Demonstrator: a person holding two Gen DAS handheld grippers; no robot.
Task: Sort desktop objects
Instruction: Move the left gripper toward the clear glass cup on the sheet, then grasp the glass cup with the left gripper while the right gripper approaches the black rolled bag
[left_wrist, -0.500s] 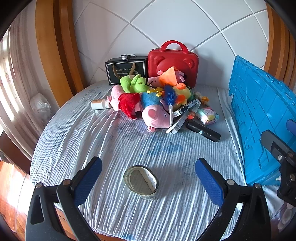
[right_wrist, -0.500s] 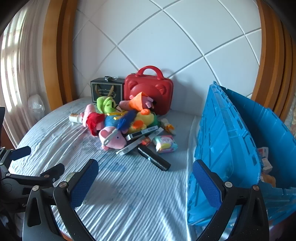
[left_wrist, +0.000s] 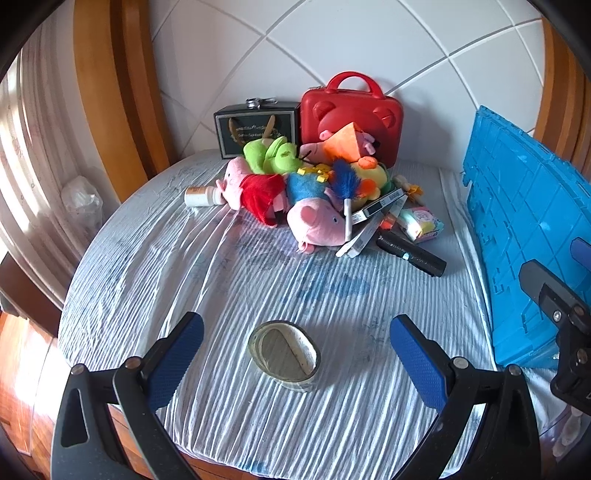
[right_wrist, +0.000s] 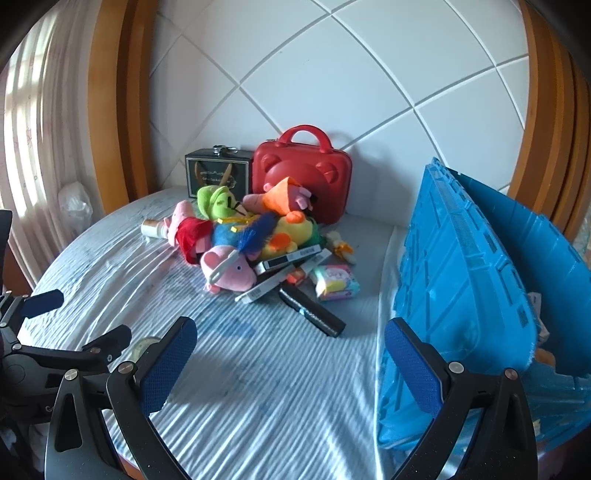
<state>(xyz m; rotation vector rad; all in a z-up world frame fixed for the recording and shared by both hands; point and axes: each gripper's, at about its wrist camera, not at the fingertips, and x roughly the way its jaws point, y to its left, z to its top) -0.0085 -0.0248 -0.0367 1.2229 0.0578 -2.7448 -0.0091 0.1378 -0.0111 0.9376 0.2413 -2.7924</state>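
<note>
Hovering over the striped cloth (left_wrist: 229, 280), left gripper (left_wrist: 295, 347) spread wide, empty. Tape roll (left_wrist: 283, 355) lies flat between its fingers, touching neither; greyish ring, hollow centre up. Right gripper (right_wrist: 290, 356) likewise spread, nothing between. Blue crate (right_wrist: 461, 280) stands just beside its right finger, walling off that side. Ahead of both: heap of plush toys (left_wrist: 317, 221), flat boxes, black flashlight (left_wrist: 410, 253). Behind the heap, red case (left_wrist: 351, 114) and dark box (left_wrist: 256, 127) against the wall.
</note>
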